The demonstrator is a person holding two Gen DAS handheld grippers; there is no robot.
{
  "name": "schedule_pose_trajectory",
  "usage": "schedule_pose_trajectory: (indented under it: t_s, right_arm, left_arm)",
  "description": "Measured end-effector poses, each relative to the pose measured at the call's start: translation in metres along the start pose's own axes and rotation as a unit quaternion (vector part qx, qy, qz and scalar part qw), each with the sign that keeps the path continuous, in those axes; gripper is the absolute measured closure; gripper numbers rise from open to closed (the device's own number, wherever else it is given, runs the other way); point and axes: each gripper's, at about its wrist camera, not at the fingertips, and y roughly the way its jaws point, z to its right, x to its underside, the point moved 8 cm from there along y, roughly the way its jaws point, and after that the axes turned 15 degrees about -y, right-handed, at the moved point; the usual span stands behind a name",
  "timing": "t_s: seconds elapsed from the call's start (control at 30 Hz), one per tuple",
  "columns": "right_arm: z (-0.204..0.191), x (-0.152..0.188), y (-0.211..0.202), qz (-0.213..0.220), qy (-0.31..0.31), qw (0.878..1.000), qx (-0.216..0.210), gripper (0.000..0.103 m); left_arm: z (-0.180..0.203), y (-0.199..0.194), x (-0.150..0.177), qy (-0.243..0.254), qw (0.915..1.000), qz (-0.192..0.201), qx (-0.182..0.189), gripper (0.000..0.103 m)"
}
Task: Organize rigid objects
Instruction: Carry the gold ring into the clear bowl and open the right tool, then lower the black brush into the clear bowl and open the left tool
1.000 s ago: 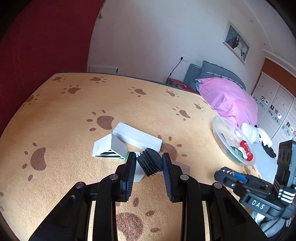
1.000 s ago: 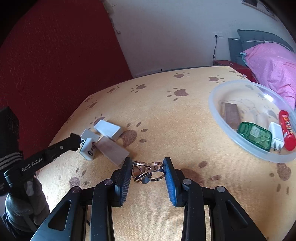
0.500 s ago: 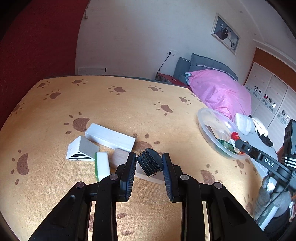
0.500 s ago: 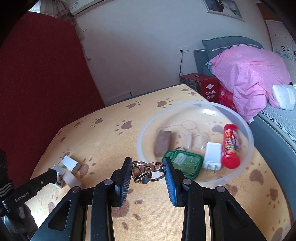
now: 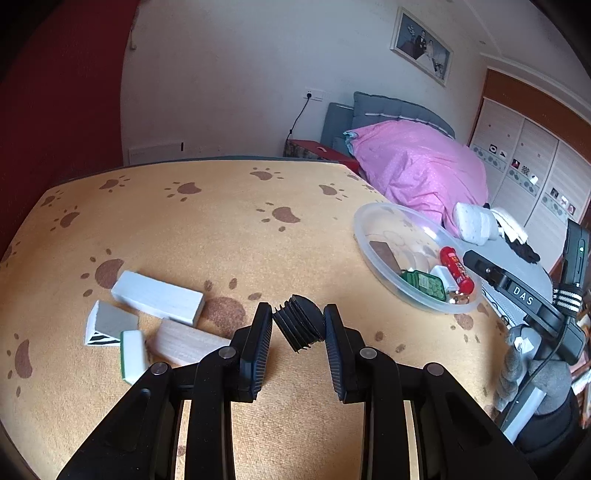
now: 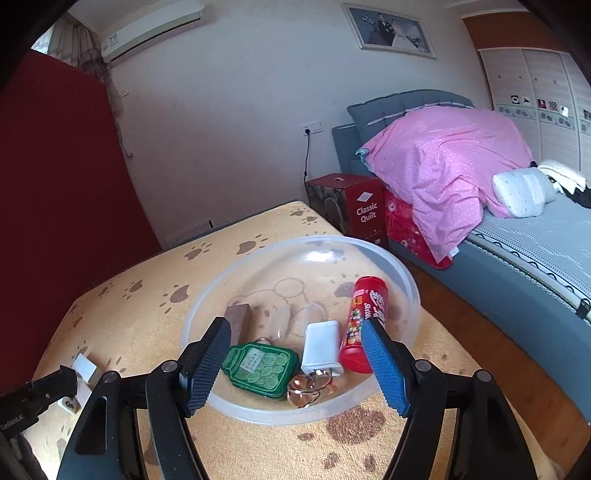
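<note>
Left gripper (image 5: 298, 325) clamps black ribbed plug (image 5: 300, 322); right gripper (image 6: 295, 363) jaws just opened wide, metal ring (image 6: 308, 386) lies in bowl (image 6: 408, 280).

This is a bedroom in a home. A bed (image 6: 517, 236) with a grey padded headboard (image 6: 402, 107) stands along the far wall, heaped with a pink quilt (image 6: 443, 162) and a white pillow (image 6: 521, 192). A framed portrait (image 6: 388, 29) hangs above it, and an air conditioner (image 6: 151, 26) sits high on the wall by a curtain. Sliding wardrobe doors (image 5: 528, 166) fill the side wall. A red box (image 6: 354, 206) printed "Classic Quilt" stands by the bed. The work surface is covered in an orange paw-print cloth (image 5: 221, 229); it is probably a table, though its base is hidden.
</note>
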Motion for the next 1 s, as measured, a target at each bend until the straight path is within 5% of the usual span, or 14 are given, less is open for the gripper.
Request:
schedule_pose_trajectory:
  t_s: [0.6,1.0]
  right_arm:
    - [0.016,0.004,-0.005,0.022,0.024,0.999,0.04,0.019]
    - [0.018,0.005,-0.002,0.014,0.027,0.999,0.037,0.019]
  left_arm:
    - [0.091,0.068,-0.006,0.067,0.9952,-0.037,0.061,0.074]
    - [0.116,0.103,-0.01,0.057,0.9927,-0.055,0.092,0.068]
